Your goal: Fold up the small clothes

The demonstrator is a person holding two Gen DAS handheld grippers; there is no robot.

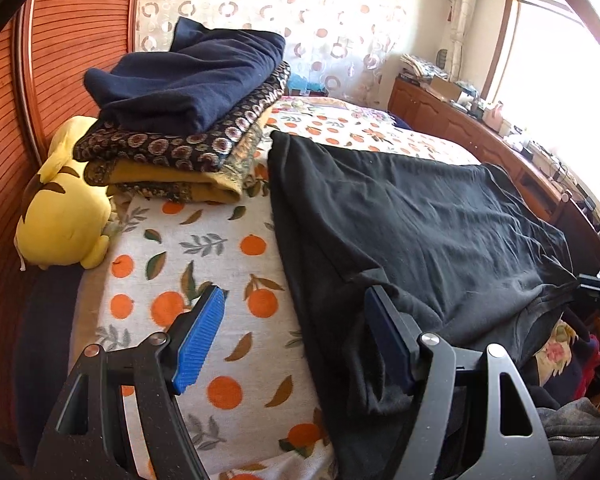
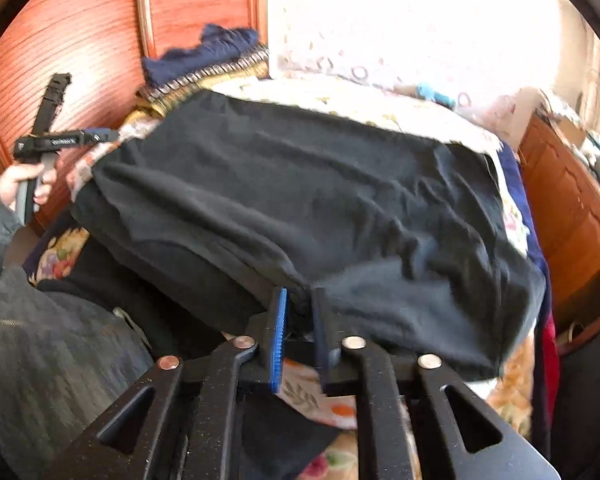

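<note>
1. Black cotton garment (image 1: pixel 420 216) lies spread flat on the orange-print bed sheet (image 1: pixel 220 264), mostly smoothed; the fold itself looks not yet made.
2. Right gripper (image 2: pixel 300 320): its fingers stand close together at the garment's near hem, cloth bunched between them, though blur hides whether the pads truly pinch it.
3. Left gripper (image 1: pixel 296 332): fingers wide apart, straddling the garment's side edge, one on cloth, one over bare sheet.
4. Next move probably calls for the left fingers to clamp that edge.
5. Folded stack of dark and patterned clothes (image 1: pixel 188 112) sits beyond.

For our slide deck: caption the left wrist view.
Open left hand-held gripper at the edge of a black cotton garment spread on an orange-print bedsheet.
</note>
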